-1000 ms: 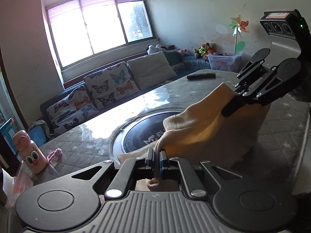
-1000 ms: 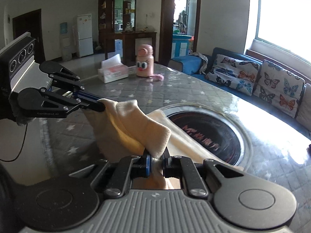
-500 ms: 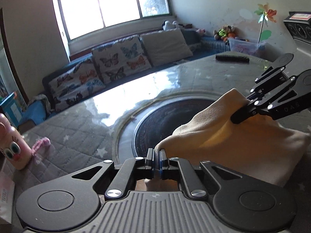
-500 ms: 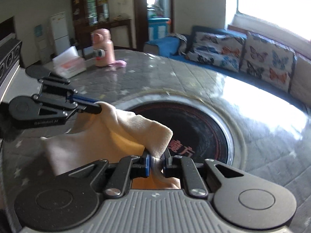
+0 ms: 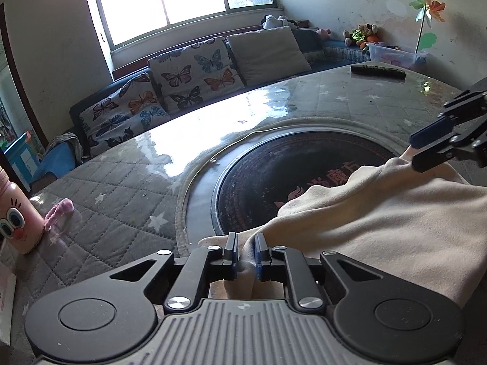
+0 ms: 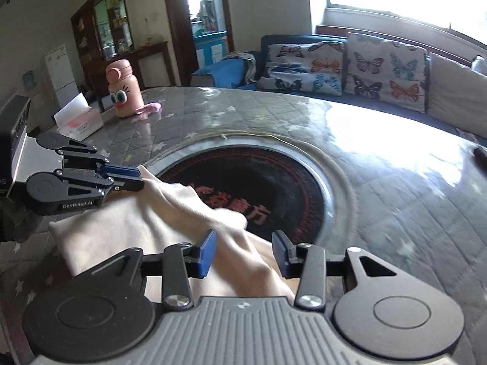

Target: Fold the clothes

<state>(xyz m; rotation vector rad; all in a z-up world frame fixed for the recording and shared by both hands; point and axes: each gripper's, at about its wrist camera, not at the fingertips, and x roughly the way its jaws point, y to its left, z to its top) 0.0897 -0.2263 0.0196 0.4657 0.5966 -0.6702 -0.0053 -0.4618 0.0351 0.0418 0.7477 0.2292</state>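
A cream-coloured garment (image 5: 380,228) lies folded over on the table, partly over the dark round inset (image 5: 289,170). In the left wrist view my left gripper (image 5: 246,251) has its jaws slightly apart with a fold of the cloth between them. My right gripper (image 5: 417,152) shows at the right edge, jaws apart at the cloth's far corner. In the right wrist view my right gripper (image 6: 243,254) is open wide over the garment (image 6: 127,228). The left gripper (image 6: 134,176) at the left touches the cloth's corner.
A pink cartoon bottle (image 6: 123,92) and a tissue box (image 6: 80,120) stand at the table's far side, with a pink cloth scrap (image 5: 59,213) beside the bottle. A black remote (image 5: 377,71) lies near the far edge. A sofa with butterfly cushions (image 5: 170,82) runs behind the table.
Both grippers lowered the held garment onto the table. The right gripper opened wide and let go. The left gripper's jaws loosened around the fold.
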